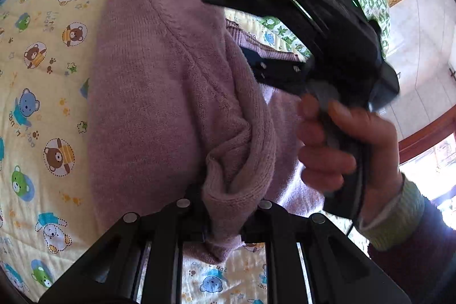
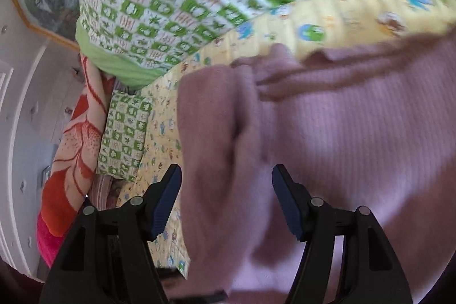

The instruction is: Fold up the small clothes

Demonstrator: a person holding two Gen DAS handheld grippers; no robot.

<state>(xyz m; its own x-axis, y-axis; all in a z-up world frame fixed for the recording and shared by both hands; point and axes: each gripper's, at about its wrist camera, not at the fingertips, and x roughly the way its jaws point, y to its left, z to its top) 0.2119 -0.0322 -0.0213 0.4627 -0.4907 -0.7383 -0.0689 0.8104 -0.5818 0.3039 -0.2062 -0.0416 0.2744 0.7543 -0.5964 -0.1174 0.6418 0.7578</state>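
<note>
Mauve knit sweater: soft, fuzzy, ribbed hem, bunched on a quilted yellow bear-print blanket. Left gripper: black, clamped on a rolled fold of the sweater. Right gripper: jaws apart, blue ridged pads straddling knit, not pressing.

The right gripper hangs open-jawed over a mauve knit sweater lying on the bear-print quilt.
</note>
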